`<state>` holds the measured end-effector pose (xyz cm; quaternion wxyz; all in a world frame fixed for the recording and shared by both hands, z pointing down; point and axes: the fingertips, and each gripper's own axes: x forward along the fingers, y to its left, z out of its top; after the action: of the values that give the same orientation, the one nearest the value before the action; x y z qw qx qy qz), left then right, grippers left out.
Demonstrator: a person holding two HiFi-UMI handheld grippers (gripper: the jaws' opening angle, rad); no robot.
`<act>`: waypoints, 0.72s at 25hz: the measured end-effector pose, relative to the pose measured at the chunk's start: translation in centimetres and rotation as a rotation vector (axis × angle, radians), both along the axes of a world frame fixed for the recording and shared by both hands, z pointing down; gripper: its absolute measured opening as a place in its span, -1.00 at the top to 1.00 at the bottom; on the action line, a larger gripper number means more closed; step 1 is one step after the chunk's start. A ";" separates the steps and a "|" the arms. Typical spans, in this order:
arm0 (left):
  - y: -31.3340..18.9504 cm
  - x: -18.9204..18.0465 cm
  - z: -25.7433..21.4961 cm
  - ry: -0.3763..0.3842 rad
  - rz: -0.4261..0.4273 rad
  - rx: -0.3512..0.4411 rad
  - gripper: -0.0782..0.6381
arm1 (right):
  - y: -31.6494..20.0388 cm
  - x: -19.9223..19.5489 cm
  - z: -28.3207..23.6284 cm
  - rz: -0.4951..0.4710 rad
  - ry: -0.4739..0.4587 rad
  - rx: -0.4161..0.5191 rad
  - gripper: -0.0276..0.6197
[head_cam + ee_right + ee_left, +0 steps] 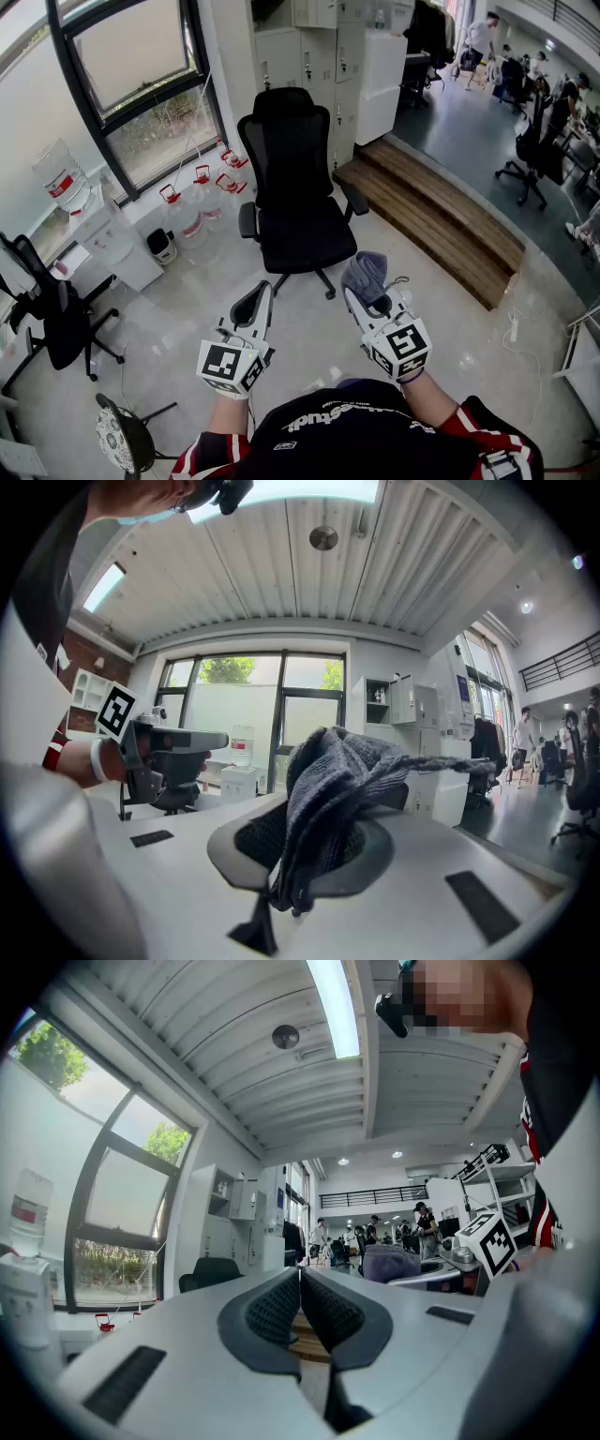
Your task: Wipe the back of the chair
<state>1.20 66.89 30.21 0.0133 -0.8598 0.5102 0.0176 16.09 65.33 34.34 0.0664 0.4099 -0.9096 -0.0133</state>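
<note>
Right gripper view has the right tool (pixel 314 841) pinching a grey knitted cloth (pixel 342 761). The fabric is bunched between the pads and flops over their tips, and the jaws are closed onto it. Left gripper view has the left tool (pixel 300 1283) with its ribbed pads pressed together and nothing between them.

Head view places both tools side by side, low in front of the person and well short of the black office chair (pixel 292 202). The chair stands on the pale floor (pixel 441 319) facing them, with its tall backrest (pixel 284 141) upright. Water jugs (pixel 202 192) sit to the left of the chair and a wooden step (pixel 427 211) to its right.

I read this as the approach, with wiping not yet begun. The next move calls for carrying the cloth forward to the backrest and pressing it flat there. The free left tool could steady the chair, which looks likely to swivel or roll.
</note>
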 end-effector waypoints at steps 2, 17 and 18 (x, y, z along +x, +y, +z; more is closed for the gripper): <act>0.2 -0.2 0.2 -0.001 0.002 0.002 0.71 | 0.3 -0.3 0.3 -0.001 0.001 -0.002 0.70; -0.1 0.1 0.4 0.019 0.025 -0.021 0.71 | 0.7 -0.3 -0.1 0.010 0.016 -0.015 0.70; -0.2 0.1 0.4 0.023 0.029 -0.022 0.71 | 0.8 -0.3 -0.1 0.012 0.018 -0.016 0.70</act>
<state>1.33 66.70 30.58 -0.0023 -0.8669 0.4980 0.0221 15.82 66.16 34.24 0.0781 0.4147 -0.9065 -0.0096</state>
